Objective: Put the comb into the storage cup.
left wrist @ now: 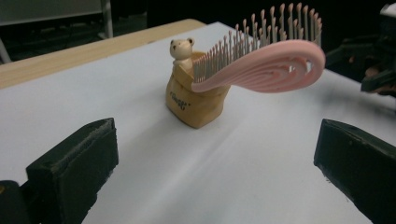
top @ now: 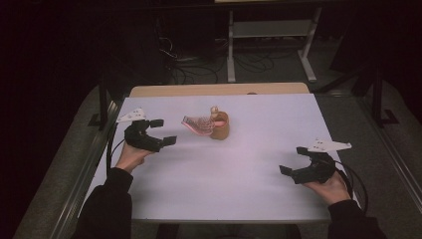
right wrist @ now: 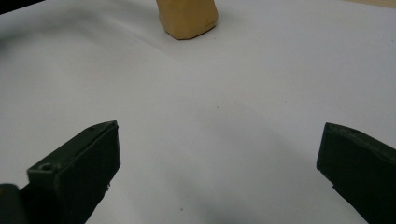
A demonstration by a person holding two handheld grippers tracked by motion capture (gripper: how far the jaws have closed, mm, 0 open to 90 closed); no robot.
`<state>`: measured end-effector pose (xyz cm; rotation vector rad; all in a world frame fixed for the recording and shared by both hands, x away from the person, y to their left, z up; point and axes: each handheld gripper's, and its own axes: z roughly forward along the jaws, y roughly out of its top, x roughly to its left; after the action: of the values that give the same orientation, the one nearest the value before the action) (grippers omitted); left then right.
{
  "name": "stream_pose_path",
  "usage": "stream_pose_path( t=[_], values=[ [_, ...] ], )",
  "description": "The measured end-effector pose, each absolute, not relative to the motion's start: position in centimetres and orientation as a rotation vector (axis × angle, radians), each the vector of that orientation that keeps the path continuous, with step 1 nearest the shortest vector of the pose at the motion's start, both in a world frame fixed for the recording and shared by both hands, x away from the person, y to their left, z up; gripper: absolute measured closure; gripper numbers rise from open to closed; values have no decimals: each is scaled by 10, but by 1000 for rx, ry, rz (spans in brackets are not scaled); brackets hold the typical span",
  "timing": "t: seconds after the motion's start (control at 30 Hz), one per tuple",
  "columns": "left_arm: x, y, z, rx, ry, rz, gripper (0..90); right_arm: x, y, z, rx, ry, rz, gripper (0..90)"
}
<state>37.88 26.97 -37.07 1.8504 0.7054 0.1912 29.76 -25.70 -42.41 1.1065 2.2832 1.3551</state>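
Brush (left wrist: 275, 65) sticks out of bear pot (left wrist: 194, 100), mid tabletop (top: 224, 184), near far edge. Left tongs (top: 161, 132) spread wide, empty, just beside brush. Right tongs (top: 293, 160) spread, empty, well apart, near right edge.

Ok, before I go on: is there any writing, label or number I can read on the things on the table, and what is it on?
Small dark lettering on the front of the tan holder: too small and blurred to read.
Pink hairbrush: no writing that I can make out.
Little bear figure on the holder's rim: no writing.
White table: no text or marks to read.
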Motion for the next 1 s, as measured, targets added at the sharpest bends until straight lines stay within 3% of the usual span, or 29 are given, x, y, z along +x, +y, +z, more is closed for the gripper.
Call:
stream_pose_path(
  t=[1.0],
  values=[
    [334, 309, -401, 1793, 788, 260, 0, 297, -257, -427, 1104, 2294, 1325, 0]
  ],
)
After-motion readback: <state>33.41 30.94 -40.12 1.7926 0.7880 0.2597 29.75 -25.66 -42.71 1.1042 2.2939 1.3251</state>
